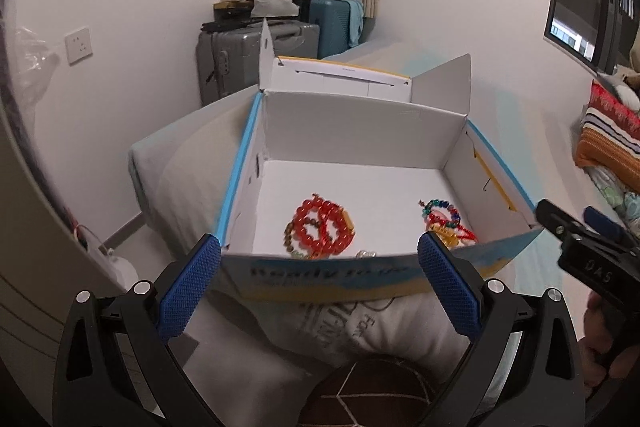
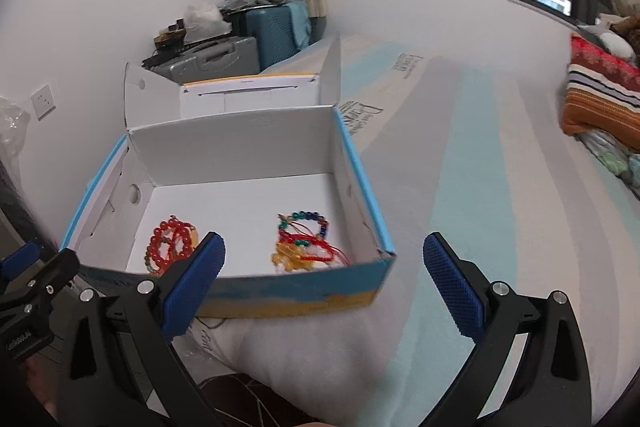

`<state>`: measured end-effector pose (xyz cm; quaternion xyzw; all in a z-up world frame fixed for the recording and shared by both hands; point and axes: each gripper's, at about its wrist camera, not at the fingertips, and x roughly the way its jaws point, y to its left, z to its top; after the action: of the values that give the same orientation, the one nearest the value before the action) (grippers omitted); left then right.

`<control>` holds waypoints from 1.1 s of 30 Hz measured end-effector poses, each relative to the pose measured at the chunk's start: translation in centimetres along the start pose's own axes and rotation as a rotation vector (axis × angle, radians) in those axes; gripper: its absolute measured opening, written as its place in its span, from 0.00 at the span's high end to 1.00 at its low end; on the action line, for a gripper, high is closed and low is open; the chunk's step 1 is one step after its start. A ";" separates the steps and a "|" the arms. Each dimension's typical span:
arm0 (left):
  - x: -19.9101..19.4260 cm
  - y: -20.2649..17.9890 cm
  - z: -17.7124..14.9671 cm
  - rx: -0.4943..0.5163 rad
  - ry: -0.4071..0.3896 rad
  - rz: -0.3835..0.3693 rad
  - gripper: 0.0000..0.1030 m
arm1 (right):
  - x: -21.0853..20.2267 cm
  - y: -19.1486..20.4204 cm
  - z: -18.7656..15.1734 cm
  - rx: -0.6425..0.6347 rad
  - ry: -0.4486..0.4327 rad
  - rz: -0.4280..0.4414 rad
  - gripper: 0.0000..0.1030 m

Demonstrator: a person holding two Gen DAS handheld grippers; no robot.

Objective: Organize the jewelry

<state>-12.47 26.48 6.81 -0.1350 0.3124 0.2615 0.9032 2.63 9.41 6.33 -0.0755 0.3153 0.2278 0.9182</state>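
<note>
Left gripper is wide open with nothing in it, hovering just short of the white box. Red bead bracelets and a multicolored bracelet pile sit inside.

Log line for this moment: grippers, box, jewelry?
left gripper: open, empty | right gripper: open, empty | box: open, on bed | red bracelet, mixed bracelets: inside

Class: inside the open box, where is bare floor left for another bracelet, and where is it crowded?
Free: the box floor along the back wall and between the red bead bracelets and the multicoloured bracelets. Crowded: the front strip, where both heaps lie.
</note>
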 end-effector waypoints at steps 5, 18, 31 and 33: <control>-0.4 -0.4 -0.6 0.026 0.010 -0.008 0.06 | -1.5 -0.3 -1.0 -0.018 -0.018 -0.008 0.07; 0.3 -2.3 -1.5 0.050 0.018 -0.030 0.06 | -3.3 -0.8 -1.6 -0.032 -0.031 -0.017 0.07; 0.5 -2.3 -1.7 0.059 0.021 -0.022 0.06 | -2.9 0.4 -1.5 -0.051 -0.026 -0.006 0.07; 0.4 -2.3 -1.7 0.065 0.017 -0.028 0.06 | -2.8 0.5 -1.7 -0.052 -0.023 -0.003 0.07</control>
<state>-11.72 24.06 5.46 -0.1119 0.3264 0.2374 0.9081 -0.45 8.39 6.72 -0.0972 0.2985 0.2356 0.9197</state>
